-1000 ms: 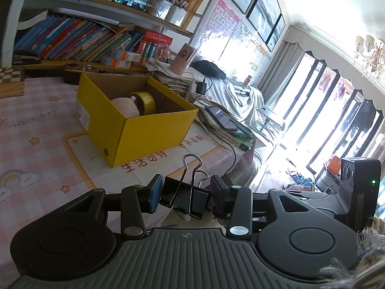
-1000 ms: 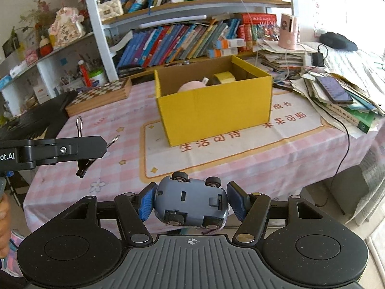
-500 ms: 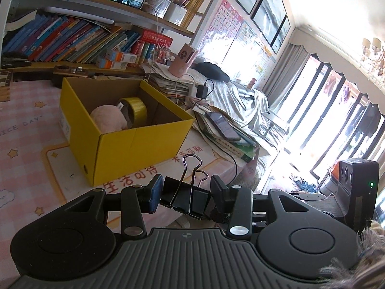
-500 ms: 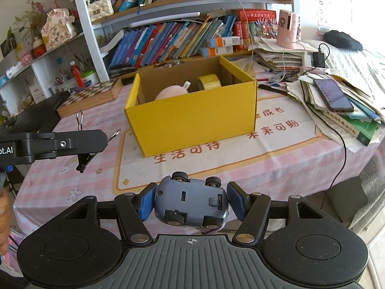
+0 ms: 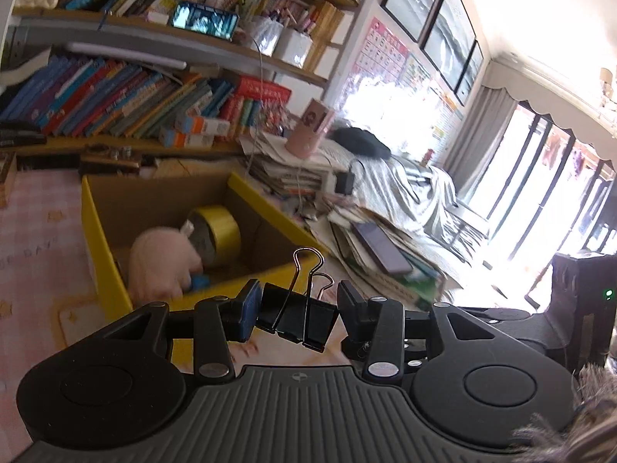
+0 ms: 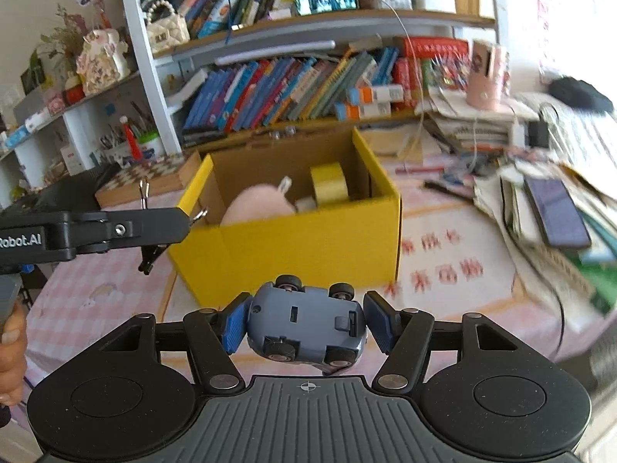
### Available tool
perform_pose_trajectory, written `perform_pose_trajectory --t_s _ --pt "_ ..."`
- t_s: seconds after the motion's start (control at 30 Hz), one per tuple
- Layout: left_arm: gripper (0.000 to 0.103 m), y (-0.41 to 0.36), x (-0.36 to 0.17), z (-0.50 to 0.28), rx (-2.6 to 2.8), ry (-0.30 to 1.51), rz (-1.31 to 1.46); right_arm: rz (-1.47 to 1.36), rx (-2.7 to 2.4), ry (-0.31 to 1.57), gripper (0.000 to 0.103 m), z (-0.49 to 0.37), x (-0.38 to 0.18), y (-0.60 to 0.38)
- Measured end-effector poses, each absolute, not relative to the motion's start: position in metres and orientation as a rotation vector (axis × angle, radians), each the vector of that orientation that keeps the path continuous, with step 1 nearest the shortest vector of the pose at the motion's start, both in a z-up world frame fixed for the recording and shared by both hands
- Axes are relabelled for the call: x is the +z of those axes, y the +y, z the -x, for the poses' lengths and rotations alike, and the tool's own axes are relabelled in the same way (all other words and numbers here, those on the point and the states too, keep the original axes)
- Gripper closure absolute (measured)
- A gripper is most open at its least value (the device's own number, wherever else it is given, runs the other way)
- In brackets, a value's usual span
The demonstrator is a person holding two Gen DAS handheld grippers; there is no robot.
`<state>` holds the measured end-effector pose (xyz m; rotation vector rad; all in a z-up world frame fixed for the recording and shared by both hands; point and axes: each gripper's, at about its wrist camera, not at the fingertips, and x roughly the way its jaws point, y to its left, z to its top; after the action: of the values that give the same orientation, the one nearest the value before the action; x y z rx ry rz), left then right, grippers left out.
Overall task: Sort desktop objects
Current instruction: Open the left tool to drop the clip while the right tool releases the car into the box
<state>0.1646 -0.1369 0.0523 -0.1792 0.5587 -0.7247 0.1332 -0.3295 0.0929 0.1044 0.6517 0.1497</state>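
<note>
My left gripper (image 5: 296,310) is shut on a black binder clip (image 5: 299,318) and holds it just above the near rim of the yellow box (image 5: 98,239). In the right wrist view the left gripper (image 6: 154,227) reaches in from the left to the box's left corner (image 6: 293,239). My right gripper (image 6: 306,322) is shut on a blue-grey toy car (image 6: 306,326), held upside down in front of the box. Inside the box lie a pink plush toy (image 5: 160,258), a yellow tape roll (image 5: 219,231) and a small blue item (image 5: 200,281).
The box stands on a pink checked tablecloth (image 6: 85,289). A messy stack of books and papers with a phone (image 6: 555,212) lies to the right. A pink cup (image 6: 486,75) and bookshelves (image 6: 289,88) stand behind. A chessboard box (image 6: 150,177) is at the back left.
Both grippers have moved closer to the yellow box. The left gripper with the clip now stands over the box's rim and looks down into it. Both grips are unchanged.
</note>
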Motion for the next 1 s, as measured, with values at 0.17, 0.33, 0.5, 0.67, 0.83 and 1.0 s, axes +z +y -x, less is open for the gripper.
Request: perform_pose_trajectory --t_s 0.17,0.33,0.5,0.67,0.83,1.0 --pt "0.063 -0.148 0.055 -0.191 -0.664 0.536 0.168 -0.066 0.192 0.593 0.04 -0.167 0.107 -0.34" --pt "0.063 -0.157 0.054 -0.221 -0.609 0.534 0.139 0.016 0.237 0.544 0.04 -0.205 0.116 -0.342" --pt "0.063 -0.166 0.047 -0.252 -0.554 0.556 0.065 0.098 0.277 0.54 0.04 -0.243 0.115 -0.339" --pt "0.063 -0.172 0.031 -0.272 -0.533 0.614 0.027 0.167 0.32 0.582 0.04 -0.277 0.103 -0.331" --pt "0.063 -0.181 0.011 -0.281 -0.533 0.678 -0.024 0.247 0.366 0.649 0.04 -0.302 0.088 -0.322" --pt "0.062 -0.189 -0.002 -0.286 -0.538 0.717 -0.077 0.366 0.454 0.71 0.04 -0.317 0.074 -0.309"
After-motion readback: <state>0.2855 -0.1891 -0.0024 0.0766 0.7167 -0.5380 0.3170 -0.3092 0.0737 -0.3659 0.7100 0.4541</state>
